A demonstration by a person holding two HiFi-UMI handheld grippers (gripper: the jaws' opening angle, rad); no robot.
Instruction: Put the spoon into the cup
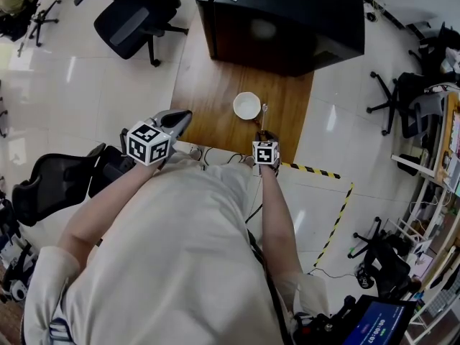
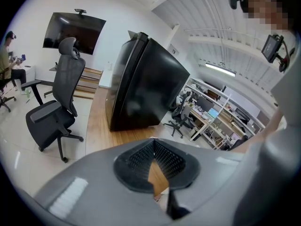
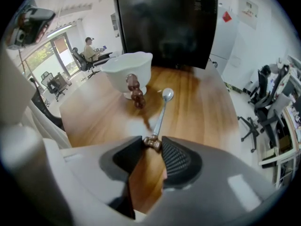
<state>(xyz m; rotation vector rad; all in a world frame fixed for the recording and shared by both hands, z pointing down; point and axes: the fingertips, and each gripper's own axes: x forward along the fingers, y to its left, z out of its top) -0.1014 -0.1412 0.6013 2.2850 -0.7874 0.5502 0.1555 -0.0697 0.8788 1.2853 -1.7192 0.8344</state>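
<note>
Head view: the spoon lies on the wooden table, just beside the white cup at its 4 o'clock. Its long axis runs 12 to 6, with the bowl at 12. The right gripper meets the handle end. The left gripper hangs at the cup's 8 o'clock, by the table's edge. A black cabinet stands at 12, and an office chair sits on the pale tiled floor.

Left gripper view: the fingertips are together with nothing between them, and the cabinet is ahead.

Right gripper view: the fingers clamp the spoon's brown handle end. The bowl points toward 1 o'clock, and the cup stands at 11.
</note>
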